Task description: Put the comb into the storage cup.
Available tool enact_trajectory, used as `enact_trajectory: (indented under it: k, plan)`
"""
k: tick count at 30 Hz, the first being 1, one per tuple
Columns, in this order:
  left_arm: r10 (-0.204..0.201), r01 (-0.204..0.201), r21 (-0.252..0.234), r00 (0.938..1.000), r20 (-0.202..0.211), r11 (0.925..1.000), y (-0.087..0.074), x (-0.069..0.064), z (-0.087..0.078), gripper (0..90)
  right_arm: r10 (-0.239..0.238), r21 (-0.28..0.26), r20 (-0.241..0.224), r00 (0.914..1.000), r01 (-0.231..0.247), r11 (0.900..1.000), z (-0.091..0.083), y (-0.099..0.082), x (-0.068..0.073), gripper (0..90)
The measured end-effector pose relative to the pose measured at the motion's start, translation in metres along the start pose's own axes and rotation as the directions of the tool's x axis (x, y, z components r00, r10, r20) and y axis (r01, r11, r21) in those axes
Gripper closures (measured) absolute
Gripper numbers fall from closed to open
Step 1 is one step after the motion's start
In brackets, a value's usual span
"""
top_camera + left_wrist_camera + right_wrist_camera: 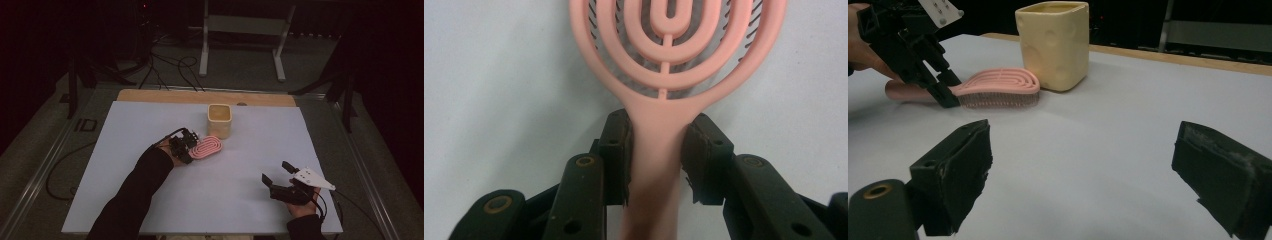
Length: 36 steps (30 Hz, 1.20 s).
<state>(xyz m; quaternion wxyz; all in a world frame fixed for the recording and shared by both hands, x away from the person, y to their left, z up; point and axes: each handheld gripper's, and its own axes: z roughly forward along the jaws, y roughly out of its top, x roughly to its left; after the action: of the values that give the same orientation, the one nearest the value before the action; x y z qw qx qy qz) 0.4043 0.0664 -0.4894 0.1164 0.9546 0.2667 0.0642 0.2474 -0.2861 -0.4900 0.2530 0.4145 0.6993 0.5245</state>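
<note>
Dim room, dark surroundings, evenly lit white table, soft shadows, near foreground blurred

ahead of my right claw (1083,170) the white worktop (250,165) lies bare all the way to the yellow cup (1054,44) at 12 o'clock. the pink brush (993,89) lies at 11 o'clock, its head just beside the cup, with my left claw (186,148) on its handle; that side is blocked. 1 to 3 o'clock is free.
</note>
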Motion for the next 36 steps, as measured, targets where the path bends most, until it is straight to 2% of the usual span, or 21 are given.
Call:
enact_trajectory:
  k: [4, 12, 25, 36]
  plan:
    - [-0.004, 0.004, -0.001, 1.0, 0.002, 1.0, 0.0016, 0.0006, 0.0007, 63.4, -0.004, 0.001, 0.0, 1.0, 0.004, 1.0, 0.0003, -0.0001, 0.0001, 8.9]
    - [-0.001, 0.001, 0.009, 0.9997, 0.023, 1.0, 0.0024, 0.0011, 0.0007, 66.3, -0.001, 0.003, -0.001, 1.0, 0.001, 1.0, 0.0006, -0.0003, 0.0, 8.9]
    - [-0.043, 0.041, 0.038, 0.9962, 0.076, 0.9985, 0.0013, 0.0034, 0.0003, 67.3, -0.001, 0.009, -0.001, 1.0, 0.001, 1.0, 0.0014, -0.0007, -0.0001, 8.9]
    - [-0.021, 0.018, 0.044, 0.9977, 0.064, 0.9989, 0.0018, 0.0015, -0.0003, 69.0, -0.001, 0.013, -0.004, 1.0, 0.001, 0.9999, 0.002, -0.001, -0.0001, 8.9]
